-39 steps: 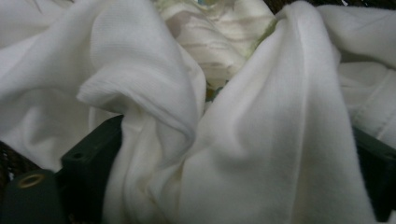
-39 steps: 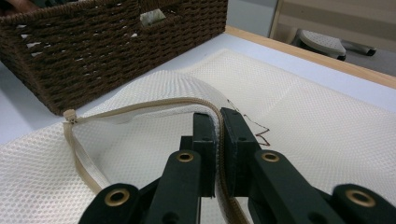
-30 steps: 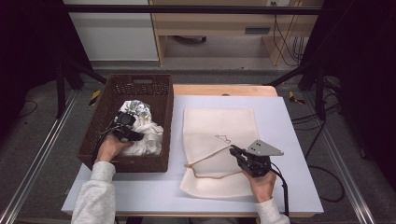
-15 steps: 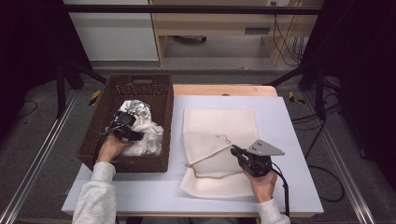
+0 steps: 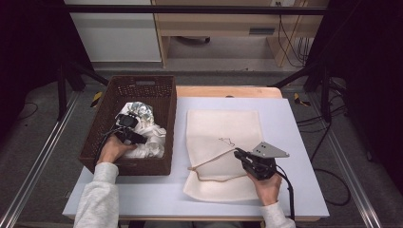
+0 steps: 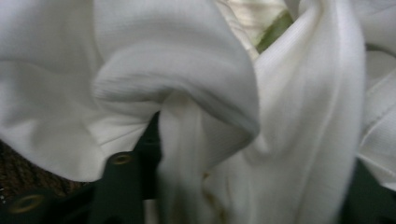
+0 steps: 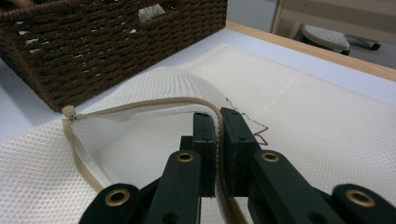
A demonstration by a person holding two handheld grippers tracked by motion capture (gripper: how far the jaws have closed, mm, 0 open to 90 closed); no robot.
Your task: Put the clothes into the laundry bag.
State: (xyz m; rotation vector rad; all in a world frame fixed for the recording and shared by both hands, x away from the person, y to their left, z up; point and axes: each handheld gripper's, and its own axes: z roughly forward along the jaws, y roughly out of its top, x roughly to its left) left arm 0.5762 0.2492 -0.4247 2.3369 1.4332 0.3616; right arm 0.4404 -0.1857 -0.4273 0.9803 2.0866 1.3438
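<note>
- White garment [image 5: 147, 140]: soft ribbed knit, bunched in thick folds inside the brown wicker basket [image 5: 105, 118], beside a crinkled silvery bundle [image 5: 138, 110] at the basket's middle.
- Left gripper [image 5: 132, 137]: down in the basket, jaws just now closing from a wider spread, about half open, a fold of the white garment [image 6: 187, 154] between them; whether the pads press it, cannot tell.
- Cream mesh laundry bag [image 5: 223, 126]: flat on the white table [image 5: 294, 118], just right of the basket; tan zipper edge [image 7: 140, 105] lifted into an arch, mouth gaping toward the basket.
- Right gripper [image 5: 240, 154]: jaws clamped tight on the bag's zipper edge, holding the upper layer off the lower.
- Basket's right wall close beside the bag's left edge, a narrow strip of table between.
- Open table to the right of the bag and along the near edge.
</note>
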